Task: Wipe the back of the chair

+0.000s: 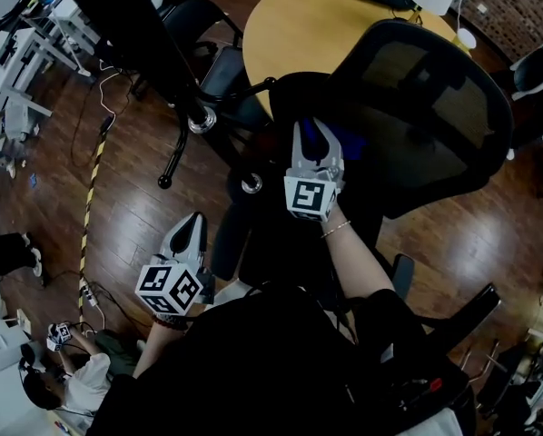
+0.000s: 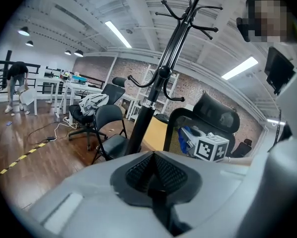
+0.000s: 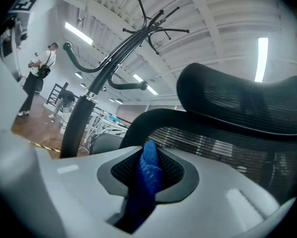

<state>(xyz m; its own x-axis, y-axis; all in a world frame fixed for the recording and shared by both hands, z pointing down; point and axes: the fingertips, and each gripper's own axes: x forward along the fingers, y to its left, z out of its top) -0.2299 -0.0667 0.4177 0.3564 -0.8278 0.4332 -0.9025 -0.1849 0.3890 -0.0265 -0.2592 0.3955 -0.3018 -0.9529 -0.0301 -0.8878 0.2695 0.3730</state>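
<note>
A black office chair with a mesh back (image 1: 421, 107) stands by the round table. My right gripper (image 1: 318, 133) is shut on a blue cloth (image 1: 346, 140) and sits at the left edge of the chair back. In the right gripper view the cloth (image 3: 149, 171) sticks up between the shut jaws, with the mesh back (image 3: 223, 143) and headrest (image 3: 243, 100) close ahead. My left gripper (image 1: 192, 225) hangs lower left, away from the chair, shut and empty. The left gripper view shows its closed pads (image 2: 138, 168) and the chair (image 2: 215, 117) beyond.
A black coat stand (image 1: 149, 48) rises to the left of the chair, its pole (image 2: 156, 90) close in front of my left gripper. A round yellow table (image 1: 312, 25) lies behind. A folding chair (image 2: 109, 128) and desks stand further left. A person (image 1: 72, 384) crouches at the lower left.
</note>
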